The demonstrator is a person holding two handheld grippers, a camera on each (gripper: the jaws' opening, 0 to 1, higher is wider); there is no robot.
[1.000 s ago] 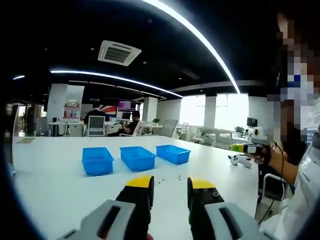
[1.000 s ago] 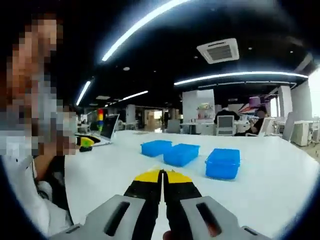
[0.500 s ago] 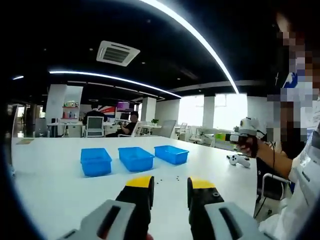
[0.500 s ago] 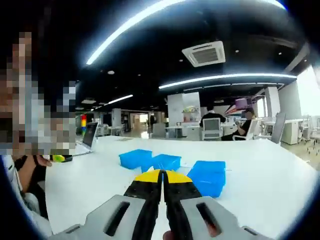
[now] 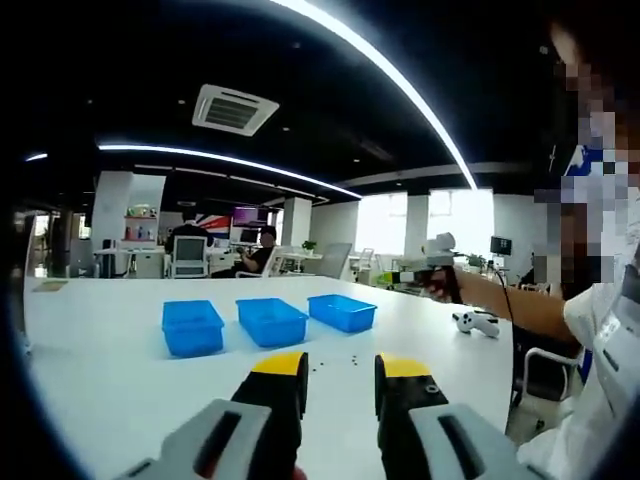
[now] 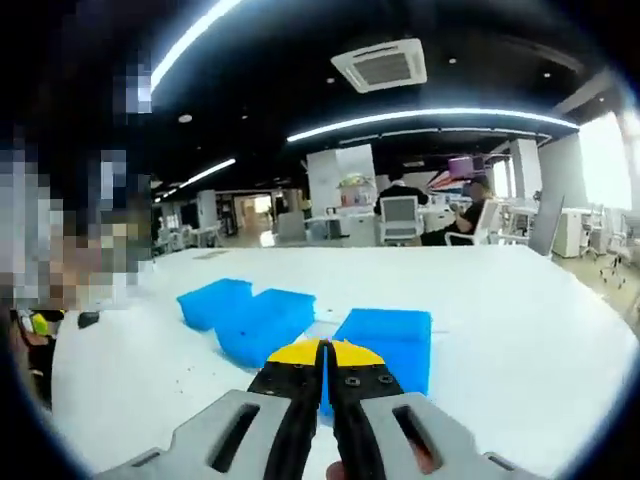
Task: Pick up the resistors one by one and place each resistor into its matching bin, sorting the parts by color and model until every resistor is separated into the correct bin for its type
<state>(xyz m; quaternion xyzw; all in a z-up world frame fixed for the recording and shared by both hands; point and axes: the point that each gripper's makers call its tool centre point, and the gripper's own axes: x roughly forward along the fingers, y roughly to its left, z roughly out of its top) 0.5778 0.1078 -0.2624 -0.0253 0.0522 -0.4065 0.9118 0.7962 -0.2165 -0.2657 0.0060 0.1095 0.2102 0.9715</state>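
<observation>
Three blue bins stand in a row on the white table (image 5: 100, 370): left bin (image 5: 193, 326), middle bin (image 5: 272, 320), right bin (image 5: 343, 311). Tiny dark resistors (image 5: 346, 357) lie scattered on the table in front of them. My left gripper (image 5: 341, 374) hovers low over the near table, open and holding nothing. My right gripper (image 5: 424, 270), held in a hand, comes in from the right above the table. In the right gripper view, my right gripper (image 6: 322, 353) is shut with nothing seen between its jaws, just short of the nearest bin (image 6: 385, 340); two more bins (image 6: 262, 322) (image 6: 214, 301) lie beyond.
A white controller (image 5: 478, 321) rests near the table's right edge, beside a chair (image 5: 545, 375). The person's arm (image 5: 510, 310) reaches over that edge. A small dark object (image 6: 88, 320) lies at the table's left. Desks, chairs and seated people fill the office behind.
My right gripper has swung in over the table toward the bins, which now look larger and closer in its view. The left gripper has stayed put and open.
</observation>
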